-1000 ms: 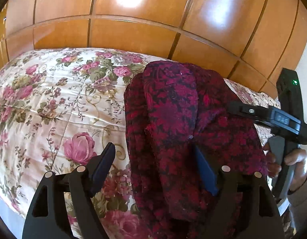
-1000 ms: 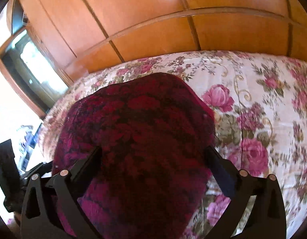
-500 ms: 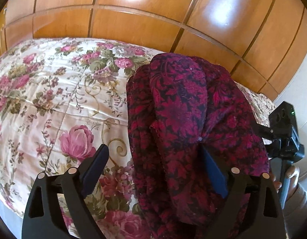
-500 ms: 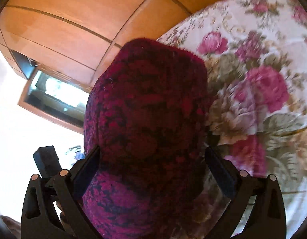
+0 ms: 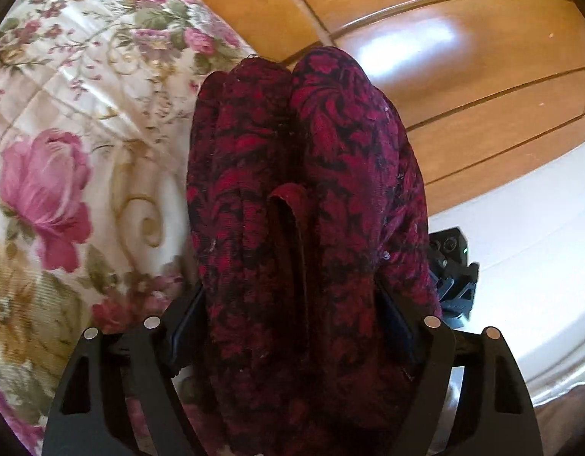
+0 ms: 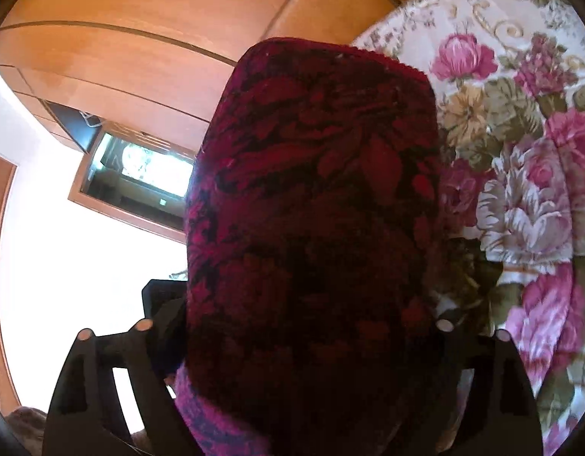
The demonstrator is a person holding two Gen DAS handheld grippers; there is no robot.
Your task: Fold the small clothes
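While both claws have just closed, each grips the garment (image 5: 311, 197) bundle.

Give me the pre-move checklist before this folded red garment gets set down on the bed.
1. Left gripper on the garment: ok, bundle fills the jaws, which have just been closing.
2. Right gripper on it: ok, cloth fills the jaws, also just closing.
3. Fold holding: ok, layers sit bunched side by side in the left wrist view.
4. Landing spot on the floral bedspread: ok, bare beside the bundle.
5. Lower hem tucked: cannot tell, hidden.
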